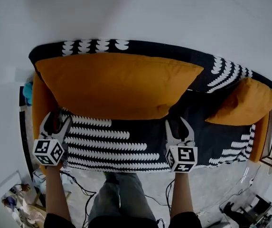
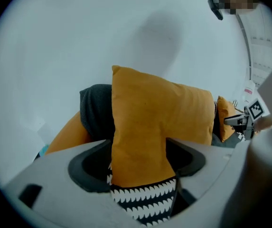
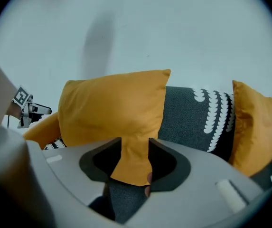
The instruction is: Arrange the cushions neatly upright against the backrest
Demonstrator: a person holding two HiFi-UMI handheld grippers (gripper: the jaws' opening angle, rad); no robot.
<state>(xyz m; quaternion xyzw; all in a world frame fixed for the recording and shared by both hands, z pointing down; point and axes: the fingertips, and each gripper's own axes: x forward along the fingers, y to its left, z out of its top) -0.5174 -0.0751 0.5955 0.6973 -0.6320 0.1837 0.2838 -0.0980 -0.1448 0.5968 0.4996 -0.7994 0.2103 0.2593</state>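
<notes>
A large orange cushion (image 1: 117, 84) (image 2: 154, 118) (image 3: 112, 103) leans upright against the sofa's backrest (image 1: 164, 49), which a black throw with white scallops covers. My left gripper (image 1: 57, 120) (image 2: 138, 151) is open at the cushion's lower left end; the fabric sits between the wide jaws without being squeezed. At the lower right corner my right gripper (image 1: 179, 125) (image 3: 136, 144) has that corner filling its narrower gap, both pads against it. Further right, a smaller orange cushion (image 1: 242, 103) (image 3: 252, 122) leans on the backrest.
The patterned throw (image 1: 107, 141) covers the seat in front of the cushions. Orange sofa arms (image 1: 40, 103) show at both ends. A pale wall rises behind the sofa. Cables and clutter (image 1: 79, 189) lie on the floor by the person's legs (image 1: 119, 198).
</notes>
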